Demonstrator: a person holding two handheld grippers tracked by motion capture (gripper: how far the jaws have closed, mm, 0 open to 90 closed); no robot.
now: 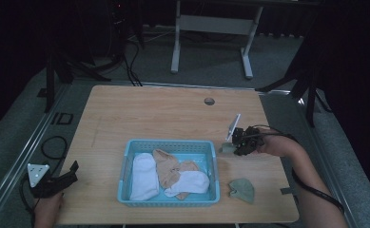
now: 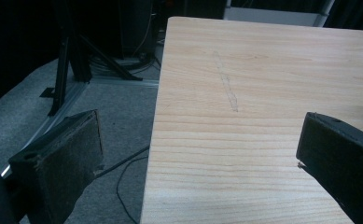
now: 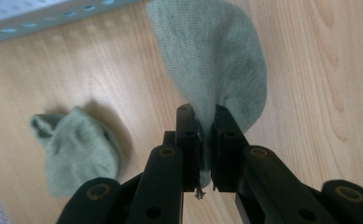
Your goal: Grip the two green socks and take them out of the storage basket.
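My right gripper (image 3: 206, 122) is shut on a green sock (image 3: 216, 60), which hangs from its jaws above the wood. In the high view that gripper (image 1: 237, 145) hovers just right of the blue basket (image 1: 169, 145), with the held green sock (image 1: 227, 147) below it. A second green sock (image 1: 242, 190) lies crumpled on the table near the front right; the right gripper view has this second green sock (image 3: 76, 147) at the left. My left gripper (image 1: 59, 180) rests at the table's front left corner, jaws wide open (image 2: 202, 154) and nothing between them.
The basket holds two white socks (image 1: 143, 175) and some tan socks (image 1: 169, 167). A round cable hole (image 1: 209, 101) sits at the table's (image 1: 163, 114) far side. Dark stands and a white desk frame (image 1: 211, 28) are on the floor behind.
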